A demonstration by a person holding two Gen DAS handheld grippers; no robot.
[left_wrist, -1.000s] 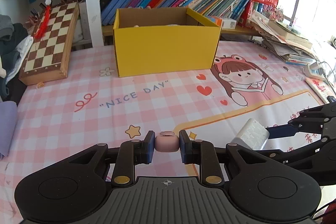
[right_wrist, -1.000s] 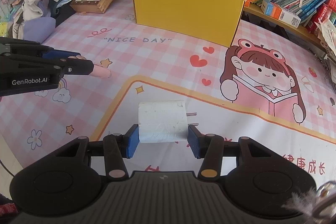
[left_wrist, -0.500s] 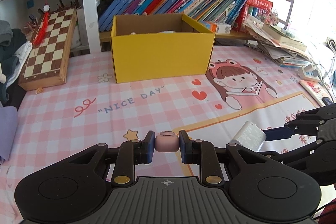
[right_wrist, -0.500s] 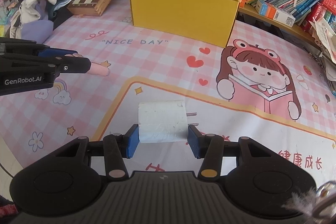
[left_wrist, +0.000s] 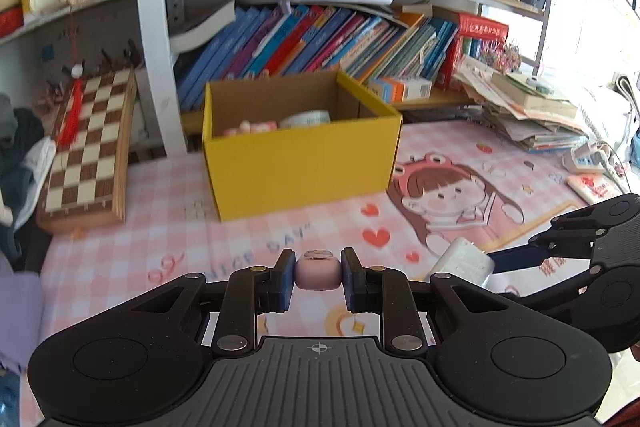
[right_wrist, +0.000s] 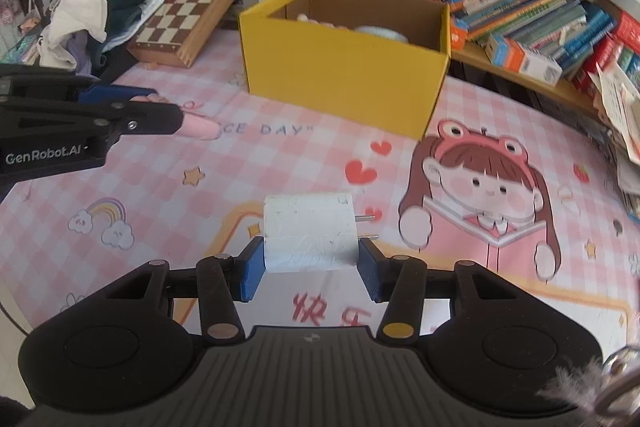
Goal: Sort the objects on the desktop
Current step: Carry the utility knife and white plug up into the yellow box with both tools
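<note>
My left gripper (left_wrist: 318, 275) is shut on a small pink rounded case (left_wrist: 318, 273) and holds it above the pink mat, in front of the yellow cardboard box (left_wrist: 300, 167). My right gripper (right_wrist: 310, 267) is shut on a white plug adapter (right_wrist: 310, 233) whose two metal prongs point right. The adapter also shows in the left wrist view (left_wrist: 462, 261), and the pink case in the right wrist view (right_wrist: 198, 125). The box (right_wrist: 340, 67) is open on top, with a tape roll (left_wrist: 306, 119) and pink items (left_wrist: 250, 127) inside.
A chessboard (left_wrist: 88, 147) leans left of the box. Books (left_wrist: 320, 43) fill the shelf behind it. Stacked papers (left_wrist: 532, 115) and a power strip (left_wrist: 588, 159) lie at the right. Clothes (right_wrist: 100, 7) are piled at the far left.
Both grippers have risen and moved toward the yellow box, each keeping its object. The box's inside has come into view.
</note>
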